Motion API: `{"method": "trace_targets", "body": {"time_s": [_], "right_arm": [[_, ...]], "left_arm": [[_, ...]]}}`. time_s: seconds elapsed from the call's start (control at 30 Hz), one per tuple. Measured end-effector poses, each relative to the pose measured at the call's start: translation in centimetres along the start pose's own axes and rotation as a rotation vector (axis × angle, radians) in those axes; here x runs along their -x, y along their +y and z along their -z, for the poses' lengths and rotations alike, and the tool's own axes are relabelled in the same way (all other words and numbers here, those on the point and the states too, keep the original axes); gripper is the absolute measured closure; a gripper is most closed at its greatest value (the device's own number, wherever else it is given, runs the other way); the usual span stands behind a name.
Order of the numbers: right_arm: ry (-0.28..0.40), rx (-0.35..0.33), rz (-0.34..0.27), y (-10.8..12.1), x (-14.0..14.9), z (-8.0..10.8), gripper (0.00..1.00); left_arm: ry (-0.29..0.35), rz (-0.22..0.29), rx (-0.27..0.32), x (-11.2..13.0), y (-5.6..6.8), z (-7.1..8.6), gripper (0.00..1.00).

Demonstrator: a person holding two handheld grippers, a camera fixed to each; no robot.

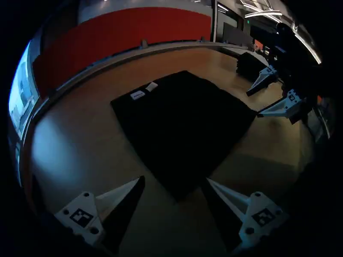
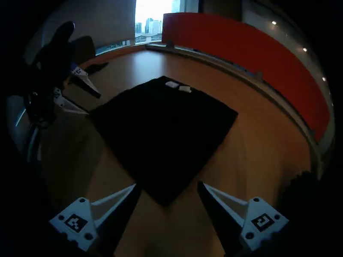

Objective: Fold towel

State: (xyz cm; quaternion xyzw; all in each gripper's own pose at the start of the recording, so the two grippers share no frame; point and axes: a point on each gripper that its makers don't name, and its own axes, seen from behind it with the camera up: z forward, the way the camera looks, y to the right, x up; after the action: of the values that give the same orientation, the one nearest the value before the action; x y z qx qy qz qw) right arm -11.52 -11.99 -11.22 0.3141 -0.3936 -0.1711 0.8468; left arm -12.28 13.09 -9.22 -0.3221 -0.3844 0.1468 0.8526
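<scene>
A black towel (image 1: 184, 124) lies flat on the wooden table, with white tags (image 1: 143, 91) near its far edge. My left gripper (image 1: 173, 184) is open, its fingers either side of the towel's near corner, just above the table. In the right gripper view the same towel (image 2: 163, 132) spreads out with its tags (image 2: 178, 87) at the far side, and my right gripper (image 2: 167, 190) is open around another near corner. The right gripper (image 1: 268, 96) also appears past the towel's right corner, and the left gripper (image 2: 79, 92) sits beyond its left corner.
The wooden table (image 1: 85, 141) runs wide around the towel. A red partition (image 1: 124, 32) stands along its far edge, seen again as a red panel (image 2: 257, 51). A window (image 2: 154, 19) is at the back. A dark object (image 1: 248, 64) sits on the table's far right.
</scene>
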Motion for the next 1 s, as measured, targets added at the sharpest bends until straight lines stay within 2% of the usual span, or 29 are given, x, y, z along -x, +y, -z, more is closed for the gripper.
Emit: {"method": "trace_targets", "body": {"time_s": [0.1, 0.33, 0.6, 1.0], "right_arm": [[-0.017, -0.016, -0.008, -0.2, 0.5, -0.2, 0.0], [-0.033, -0.031, -0.016, -0.3, 0.9, -0.4, 0.0], [-0.053, -0.056, -0.017, -0.7, 1.5, -0.6, 0.12], [-0.066, -0.071, 0.007, -0.6, 1.9, -1.0, 0.27]], "left_arm": [[-0.028, 0.003, 0.012, 0.6, 0.3, -0.4, 0.06], [-0.046, 0.002, 0.029, 0.8, 0.7, -0.9, 0.06], [-0.07, -0.025, 0.026, 1.2, 0.8, -1.2, 0.09], [-0.094, -0.03, 0.029, 1.3, 1.0, -1.1, 0.18]]}}
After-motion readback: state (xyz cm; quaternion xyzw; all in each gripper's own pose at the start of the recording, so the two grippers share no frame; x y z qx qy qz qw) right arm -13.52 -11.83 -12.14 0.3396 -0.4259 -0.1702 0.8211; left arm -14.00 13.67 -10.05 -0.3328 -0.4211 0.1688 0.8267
